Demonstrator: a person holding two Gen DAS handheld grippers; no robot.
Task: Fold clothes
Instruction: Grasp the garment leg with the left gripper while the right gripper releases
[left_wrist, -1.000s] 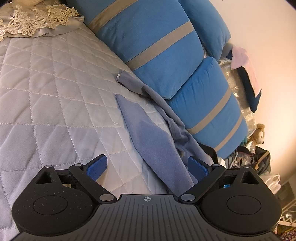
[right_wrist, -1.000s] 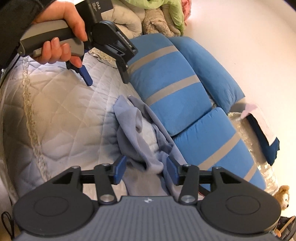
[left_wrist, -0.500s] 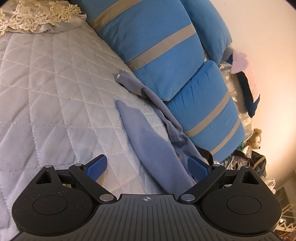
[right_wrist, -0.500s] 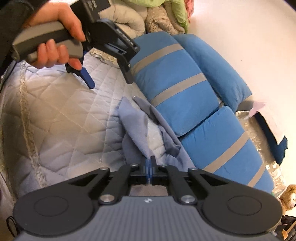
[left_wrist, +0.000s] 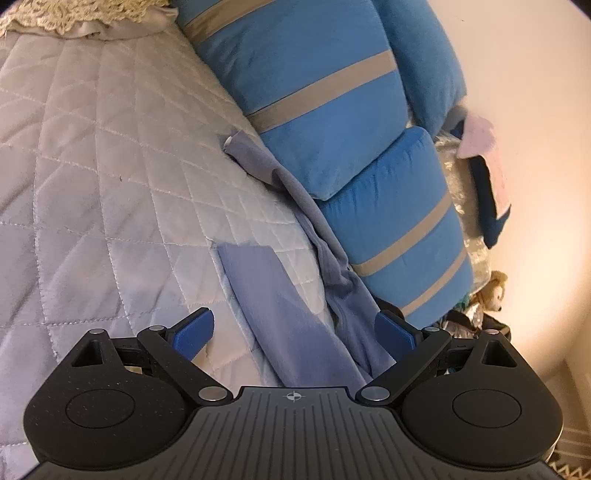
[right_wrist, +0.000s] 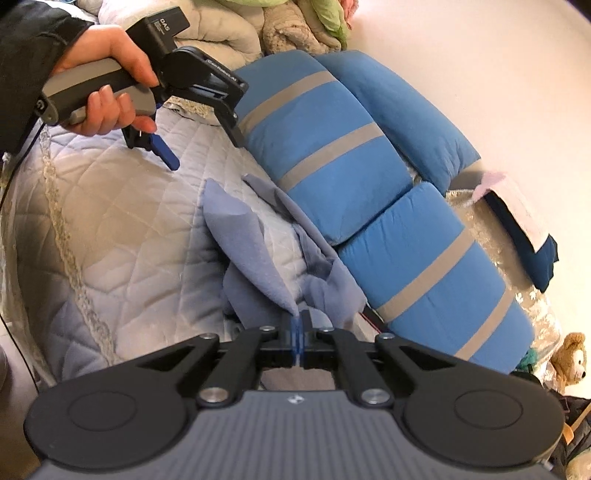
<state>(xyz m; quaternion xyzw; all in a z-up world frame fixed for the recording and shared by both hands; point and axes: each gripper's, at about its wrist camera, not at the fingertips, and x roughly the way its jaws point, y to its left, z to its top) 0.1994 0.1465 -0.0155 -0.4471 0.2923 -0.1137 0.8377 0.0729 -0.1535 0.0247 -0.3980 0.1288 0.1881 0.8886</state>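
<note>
A blue-grey garment (left_wrist: 288, 314) lies crumpled on the quilted bedspread (left_wrist: 110, 192), its far edge running along the blue cushions. My left gripper (left_wrist: 293, 332) is open and empty, hovering over the garment's near strip. In the right wrist view the garment (right_wrist: 255, 251) is pulled up into a ridge, and my right gripper (right_wrist: 296, 332) is shut on a fold of it. The left gripper (right_wrist: 192, 144) also shows there, held in a hand above the bed beyond the garment.
Blue cushions with grey stripes (left_wrist: 332, 110) line the bed's right side, also in the right wrist view (right_wrist: 332, 155). A lace-trimmed pillow (left_wrist: 74, 18) lies at the bed's far end. Folded dark and pink items (right_wrist: 524, 229) and a teddy bear (right_wrist: 569, 362) lie beyond the cushions.
My right gripper closed on a fold of the garment and lifted it, pulling the near strip shorter. My left gripper stayed open and shifted slightly over the bed.
</note>
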